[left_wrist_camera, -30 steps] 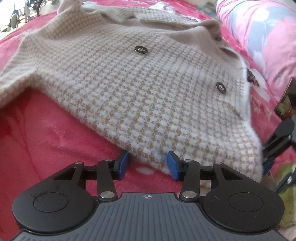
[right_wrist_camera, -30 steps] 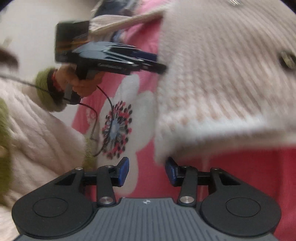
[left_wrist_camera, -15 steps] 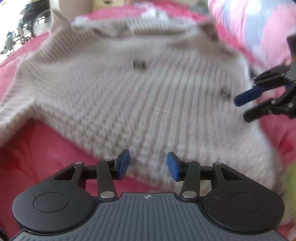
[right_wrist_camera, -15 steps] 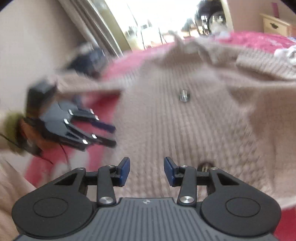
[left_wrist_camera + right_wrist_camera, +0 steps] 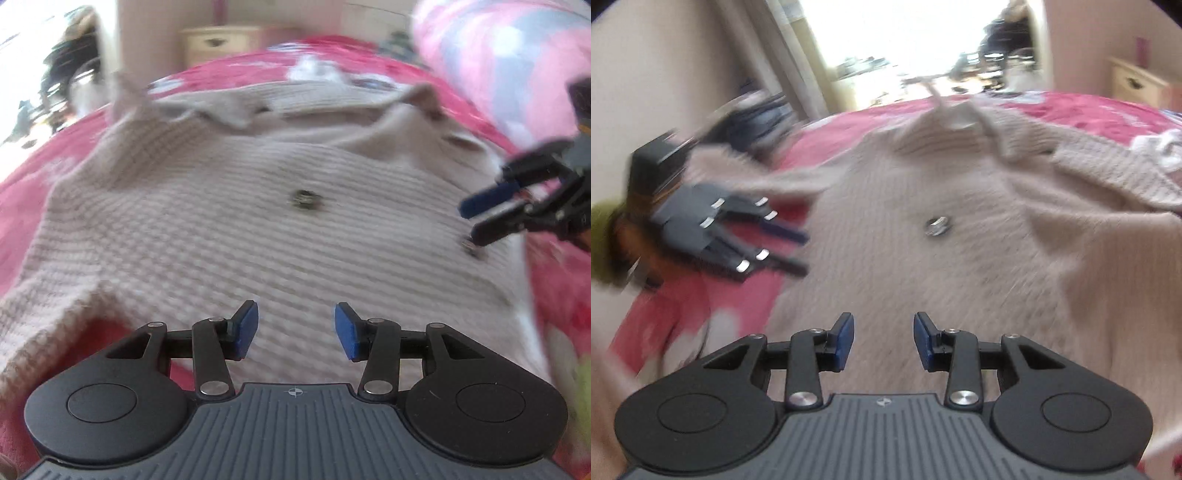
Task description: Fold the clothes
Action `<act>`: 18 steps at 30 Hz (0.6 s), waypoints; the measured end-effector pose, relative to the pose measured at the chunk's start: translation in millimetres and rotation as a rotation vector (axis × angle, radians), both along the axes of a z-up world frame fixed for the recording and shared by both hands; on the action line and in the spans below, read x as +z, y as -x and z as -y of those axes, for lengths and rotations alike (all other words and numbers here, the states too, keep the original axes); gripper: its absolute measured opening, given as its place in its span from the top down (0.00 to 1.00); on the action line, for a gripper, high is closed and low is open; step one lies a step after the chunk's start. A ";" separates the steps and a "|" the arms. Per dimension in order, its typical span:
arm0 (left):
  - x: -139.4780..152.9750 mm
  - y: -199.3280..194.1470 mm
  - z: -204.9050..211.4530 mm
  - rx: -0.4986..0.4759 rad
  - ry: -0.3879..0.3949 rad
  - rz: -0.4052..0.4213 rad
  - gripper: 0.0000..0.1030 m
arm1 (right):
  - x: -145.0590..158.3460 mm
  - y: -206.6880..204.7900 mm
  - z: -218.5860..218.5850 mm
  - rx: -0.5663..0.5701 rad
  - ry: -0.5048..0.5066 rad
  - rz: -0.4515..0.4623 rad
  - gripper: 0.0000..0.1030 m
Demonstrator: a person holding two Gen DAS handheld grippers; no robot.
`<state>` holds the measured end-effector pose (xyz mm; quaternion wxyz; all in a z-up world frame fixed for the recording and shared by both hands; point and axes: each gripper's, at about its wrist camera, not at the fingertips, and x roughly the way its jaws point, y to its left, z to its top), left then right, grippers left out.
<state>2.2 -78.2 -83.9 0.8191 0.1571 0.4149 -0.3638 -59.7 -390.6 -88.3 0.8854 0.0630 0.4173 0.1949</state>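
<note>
The beige cardigan (image 5: pixel 258 229) lay spread on the red bed (image 5: pixel 33 177). Left hand-held gripper (image 5: pixel 294 329) hung over it, spread and empty. Right hand-held gripper (image 5: pixel 883 341) had just been closing, jaws still apart, nothing between them.

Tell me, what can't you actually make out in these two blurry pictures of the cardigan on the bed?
- Cardigan: its weave is smeared by motion blur in both views.
- Its lower hem: hidden behind the left gripper in the left wrist view and behind the right gripper in the right wrist view.
- Its buttons: too blurred to show detail.
- Red bedspread: its pattern is smeared.
</note>
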 end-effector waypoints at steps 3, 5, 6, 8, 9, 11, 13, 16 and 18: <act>-25.5 -21.5 -13.4 0.114 -0.038 -0.047 0.55 | -44.0 -13.2 3.2 -0.065 0.055 -0.136 0.63; -22.7 -21.9 -24.5 0.128 0.013 -0.050 0.56 | -52.3 -7.1 4.0 -0.049 0.086 -0.146 0.64; -18.0 -20.8 -24.0 0.125 0.019 -0.037 0.55 | -51.0 -3.6 3.5 -0.036 0.096 -0.130 0.63; -8.6 -21.0 -22.5 0.118 0.035 -0.010 0.55 | -41.2 -10.9 0.1 -0.013 0.094 -0.119 0.63; -4.5 -26.8 -20.1 0.115 0.049 0.008 0.55 | -34.8 -17.2 -2.1 -0.002 0.089 -0.118 0.63; -1.7 -43.9 -14.6 0.138 0.069 0.046 0.55 | -20.0 -37.3 -12.0 0.028 0.098 -0.066 0.63; -8.4 -63.1 -8.7 0.218 0.039 0.081 0.55 | -5.3 -67.4 -26.7 0.059 0.109 0.011 0.63; -25.6 -88.8 -11.9 0.348 -0.012 0.080 0.55 | 8.3 -123.8 -53.8 0.085 0.109 0.099 0.63; -32.9 -94.6 -18.7 0.392 0.015 0.048 0.55 | 8.9 -161.8 -74.3 0.110 0.120 0.146 0.62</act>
